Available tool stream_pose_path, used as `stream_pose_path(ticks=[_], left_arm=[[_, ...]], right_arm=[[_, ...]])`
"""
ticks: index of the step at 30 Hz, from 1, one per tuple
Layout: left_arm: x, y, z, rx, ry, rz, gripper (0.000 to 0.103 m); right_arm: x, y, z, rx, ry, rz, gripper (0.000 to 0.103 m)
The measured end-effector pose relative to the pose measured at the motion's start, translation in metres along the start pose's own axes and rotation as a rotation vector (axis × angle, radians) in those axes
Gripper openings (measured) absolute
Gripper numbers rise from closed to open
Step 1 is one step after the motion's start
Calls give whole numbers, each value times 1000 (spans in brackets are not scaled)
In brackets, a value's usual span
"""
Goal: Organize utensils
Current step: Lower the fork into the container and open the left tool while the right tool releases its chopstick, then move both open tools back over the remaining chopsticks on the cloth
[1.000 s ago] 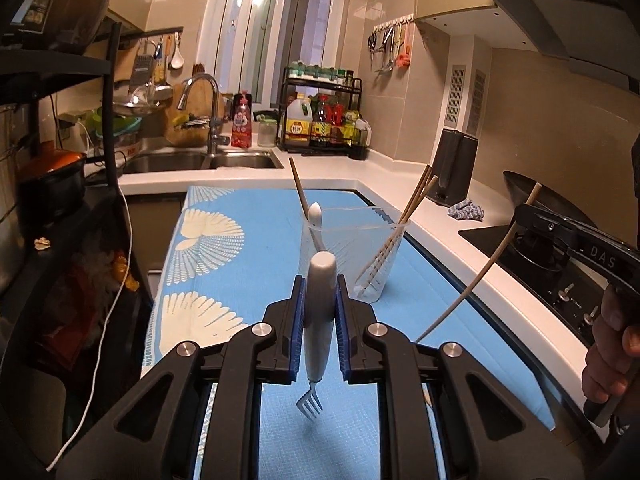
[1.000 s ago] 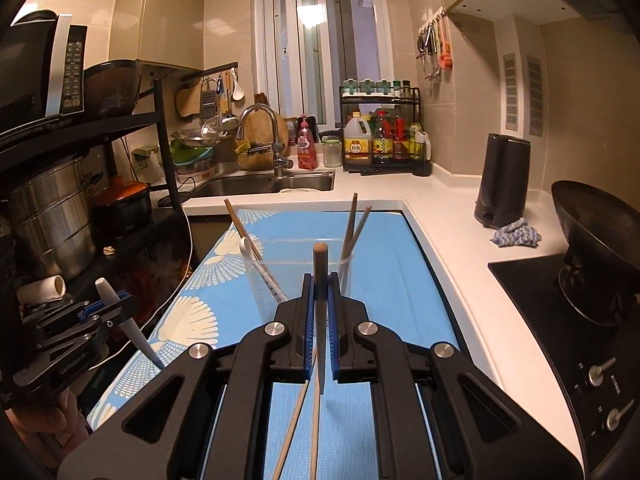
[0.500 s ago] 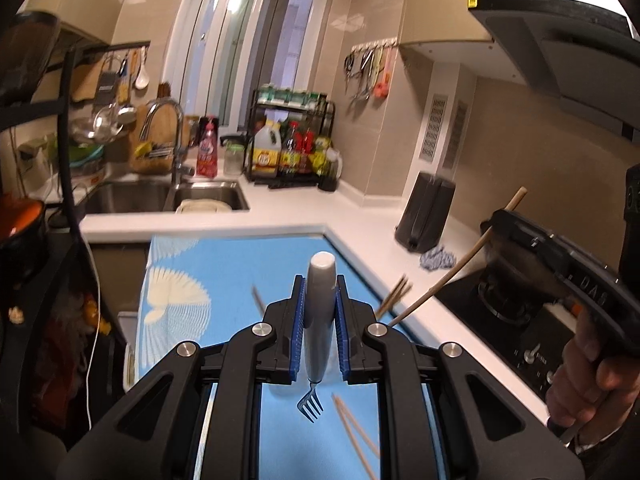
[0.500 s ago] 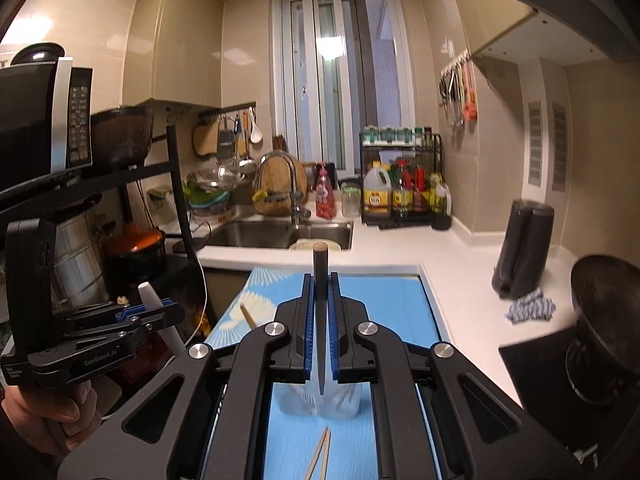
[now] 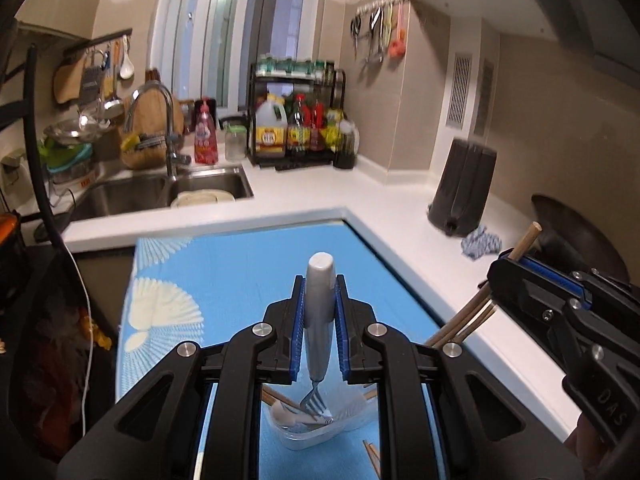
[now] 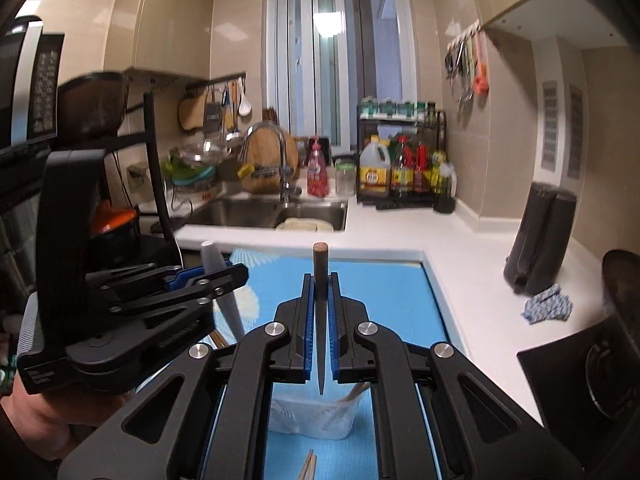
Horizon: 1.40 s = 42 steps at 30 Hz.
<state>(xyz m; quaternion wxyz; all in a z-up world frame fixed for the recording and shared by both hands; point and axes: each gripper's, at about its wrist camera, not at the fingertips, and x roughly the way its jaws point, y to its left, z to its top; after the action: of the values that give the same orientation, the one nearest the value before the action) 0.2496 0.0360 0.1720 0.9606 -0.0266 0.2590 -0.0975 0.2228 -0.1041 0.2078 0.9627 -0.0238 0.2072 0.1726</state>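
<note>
My left gripper (image 5: 319,312) is shut on a white-handled fork (image 5: 319,320), handle up, tines hanging over a clear plastic cup (image 5: 320,428) on the blue mat (image 5: 240,272). The cup holds chopsticks and a white spoon. My right gripper (image 6: 320,316) is shut on a dark chopstick (image 6: 320,320), held upright with its tip just above the same cup (image 6: 312,416). Each gripper shows in the other's view: the right one (image 5: 560,300) at the right, the left one (image 6: 192,280) at the left, close beside the cup.
Loose chopsticks (image 6: 307,466) lie on the mat in front of the cup. A sink (image 5: 160,188) and a bottle rack (image 5: 300,128) stand at the back. A dark knife block (image 5: 464,192), a blue cloth (image 5: 480,242) and a stove with a pan (image 6: 616,320) are at the right.
Both grippers have risen and come in over the cup, which has dropped to the bottom of both views. The fork and chopstick stay gripped.
</note>
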Motion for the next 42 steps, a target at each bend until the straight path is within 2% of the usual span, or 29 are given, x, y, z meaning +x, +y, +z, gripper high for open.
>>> stream_pose_path(ticks=[5, 7, 9, 10, 11, 12, 22, 29, 36, 41, 42], left_arm=[[23, -3, -27, 18, 69, -11, 14], [26, -4, -34, 31, 93, -8, 16], [23, -3, -35, 30, 87, -4, 25], [19, -3, -34, 24, 77, -7, 31], [13, -2, -32, 18, 65, -4, 34], [10, -3, -30, 15, 55, -3, 35], [-58, -16, -13, 19, -62, 1, 36], [-106, -22, -36, 7, -94, 7, 36], [-134, -27, -97, 7, -76, 23, 36], [-134, -30, -149, -13, -43, 43, 36], [-133, -31, -157, -17, -37, 44, 36]], right_arm=[[29, -1, -27, -13, 109, 15, 7], [35, 1, -34, -26, 139, 6, 12], [33, -1, -36, -11, 145, 3, 28], [31, -2, -36, -5, 142, 0, 32], [28, -2, -35, -3, 138, -7, 36], [25, -3, -34, -2, 135, -10, 37], [-35, -2, -13, 1, 30, -45, 37], [-90, 1, -18, -6, -59, -58, 37], [-131, -2, -65, 29, -96, -61, 37], [-141, -11, -127, 105, -46, -32, 36], [-140, -14, -142, 129, -31, -29, 33]])
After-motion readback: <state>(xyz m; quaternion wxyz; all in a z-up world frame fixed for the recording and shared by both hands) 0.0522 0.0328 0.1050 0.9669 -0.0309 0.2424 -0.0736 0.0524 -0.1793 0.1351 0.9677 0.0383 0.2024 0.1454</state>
